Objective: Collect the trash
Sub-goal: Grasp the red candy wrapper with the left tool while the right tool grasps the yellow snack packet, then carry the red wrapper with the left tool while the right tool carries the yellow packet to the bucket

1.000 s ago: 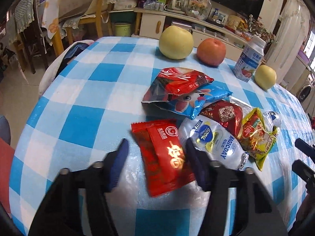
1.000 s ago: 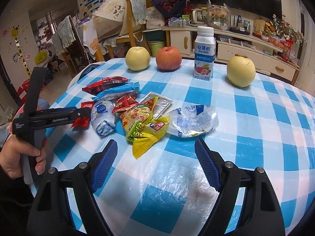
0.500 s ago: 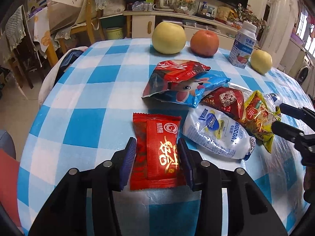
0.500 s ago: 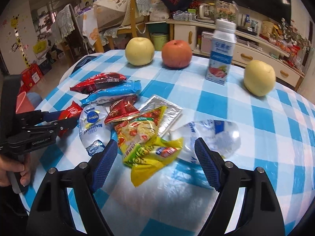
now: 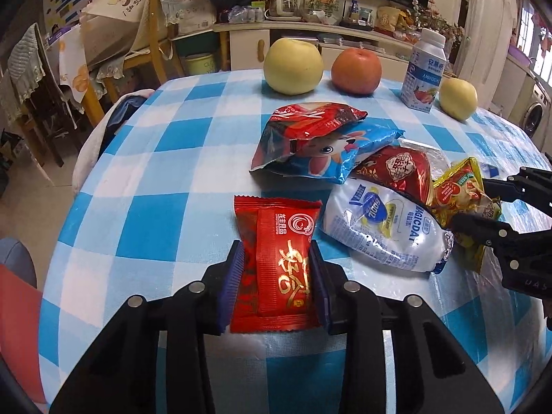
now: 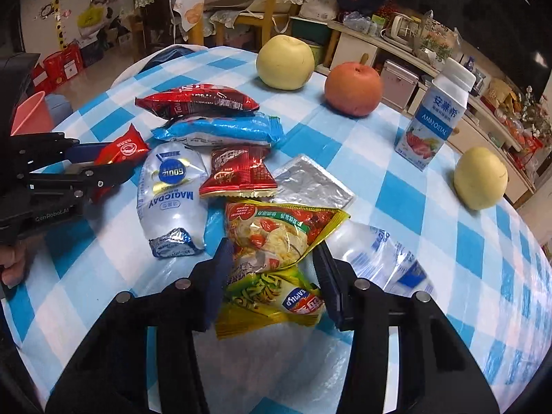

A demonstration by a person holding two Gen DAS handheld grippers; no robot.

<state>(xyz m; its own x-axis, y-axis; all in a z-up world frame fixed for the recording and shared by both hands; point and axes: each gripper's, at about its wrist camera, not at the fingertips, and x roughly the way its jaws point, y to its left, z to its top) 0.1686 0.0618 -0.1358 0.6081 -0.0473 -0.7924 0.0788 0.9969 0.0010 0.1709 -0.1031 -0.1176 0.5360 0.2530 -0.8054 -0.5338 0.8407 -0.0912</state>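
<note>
I had the left hand-held gripper (image 5: pixel 277 269) pinching the red wrapper (image 5: pixel 276 262) at the near left of the bench (image 5: pixel 145 172), its jaws just closed onto the packet's long sides. The right hand-held gripper (image 6: pixel 272 276) had just been narrowing around the yellow wrapper (image 6: pixel 276 241) at the near middle — pads against its crumpled edges, a pinch I judged only loose. The rest of the trash lay between and beyond them: the white pouch (image 6: pixel 170 193), a foil sheet (image 6: pixel 310 183), a blue bag (image 6: pixel 220 131). To do this well, I judged each pinch should firm up before any lift, straight up, since thin film slips — and the yellow wrapper overlapped a clear bag (image 6: pixel 379 252) that could drag along.
</note>
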